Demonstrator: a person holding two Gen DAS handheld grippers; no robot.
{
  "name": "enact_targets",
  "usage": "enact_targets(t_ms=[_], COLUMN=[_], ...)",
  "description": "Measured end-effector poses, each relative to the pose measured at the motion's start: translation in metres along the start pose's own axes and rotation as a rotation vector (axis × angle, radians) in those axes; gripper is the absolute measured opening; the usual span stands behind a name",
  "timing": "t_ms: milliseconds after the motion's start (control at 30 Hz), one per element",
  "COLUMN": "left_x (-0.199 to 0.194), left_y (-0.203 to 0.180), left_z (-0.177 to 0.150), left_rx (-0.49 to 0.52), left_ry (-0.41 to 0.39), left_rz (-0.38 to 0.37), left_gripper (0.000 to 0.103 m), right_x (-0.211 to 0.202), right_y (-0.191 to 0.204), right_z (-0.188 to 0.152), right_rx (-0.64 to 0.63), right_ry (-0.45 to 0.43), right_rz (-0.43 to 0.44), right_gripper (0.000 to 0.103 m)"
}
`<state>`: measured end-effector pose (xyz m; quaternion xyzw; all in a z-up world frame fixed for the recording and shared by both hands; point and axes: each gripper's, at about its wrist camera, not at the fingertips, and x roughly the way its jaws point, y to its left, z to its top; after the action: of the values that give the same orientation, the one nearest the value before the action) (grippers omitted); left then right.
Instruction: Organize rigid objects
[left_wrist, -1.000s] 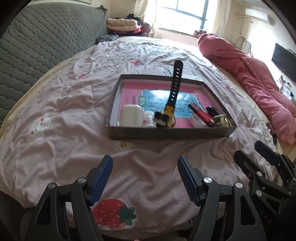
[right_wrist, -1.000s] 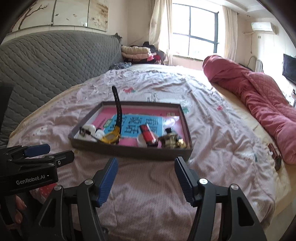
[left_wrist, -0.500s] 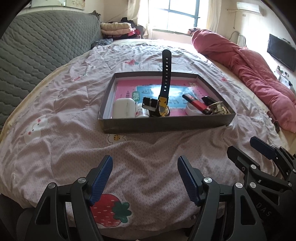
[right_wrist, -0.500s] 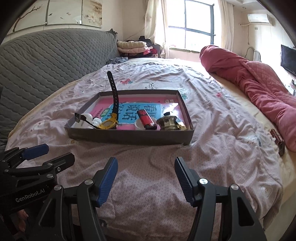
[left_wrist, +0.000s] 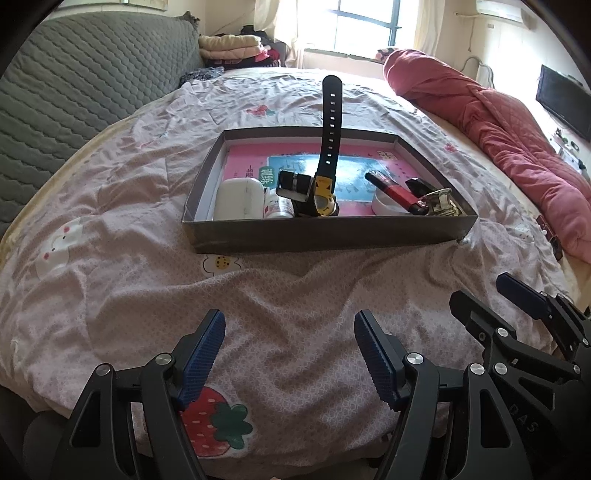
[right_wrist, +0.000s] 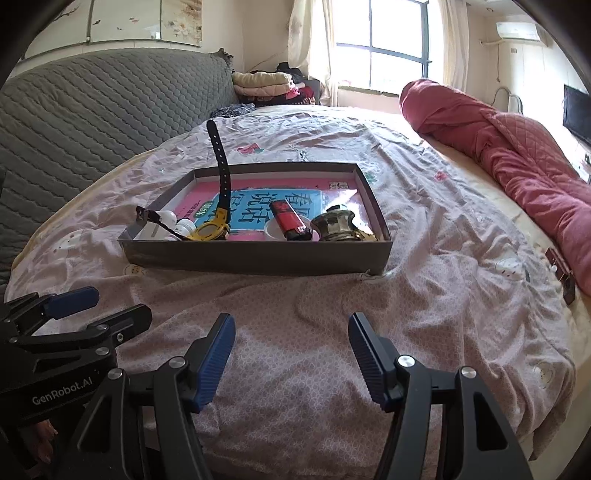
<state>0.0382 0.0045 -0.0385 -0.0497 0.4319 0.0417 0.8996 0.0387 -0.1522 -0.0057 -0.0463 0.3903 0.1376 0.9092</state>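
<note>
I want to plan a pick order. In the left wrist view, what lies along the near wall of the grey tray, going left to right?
White rounded case → small white bottle with a red label → yellow-faced watch with a black strap → red and black lighter → brassy metal piece.

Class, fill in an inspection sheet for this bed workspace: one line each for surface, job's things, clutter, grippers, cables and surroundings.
Surface: pink printed bedspread, wrinkled.
Job's things: grey tray holding a white case, small white bottle, yellow watch with black strap standing up, red lighter, white round dish, brass-coloured piece.
Clutter: dark small item on the bed beside the red quilt.
Grippers: left gripper open, empty; right gripper open, empty; both short of the tray.
Cables: nothing seen.
Surroundings: grey quilted headboard, window, folded clothes.
</note>
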Motion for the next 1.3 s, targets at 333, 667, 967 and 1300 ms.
enact_targets(t_ms=[333,667,967,1300], left_x=[0.0062,0.0056,0.0065,0.0077], left_y=[0.0016,0.0005,0.0002,0.0009], left_z=[-0.001,-0.0014,-0.001,-0.0017], left_rx=[-0.007,-0.005,-0.003,-0.002], left_ry=[0.017,0.022,0.026,0.028], left_rz=[0.005,0.002,-0.004,0.004], left_gripper=[0.074,0.074,0.074,0.074], right_x=[0.0073,0.0075,0.0071,0.0074], right_y=[-0.0048,-0.0033,0.0013,0.0025], right_z=[-0.0025,-0.0038,-0.0038,-0.0036], right_rx=[0.026,0.022,0.002,-0.003], right_ry=[0.028,0.037,0.037,0.037], right_rz=[0.011,0.016,0.01,0.01], right_gripper=[0.063,0.063,0.063,0.063])
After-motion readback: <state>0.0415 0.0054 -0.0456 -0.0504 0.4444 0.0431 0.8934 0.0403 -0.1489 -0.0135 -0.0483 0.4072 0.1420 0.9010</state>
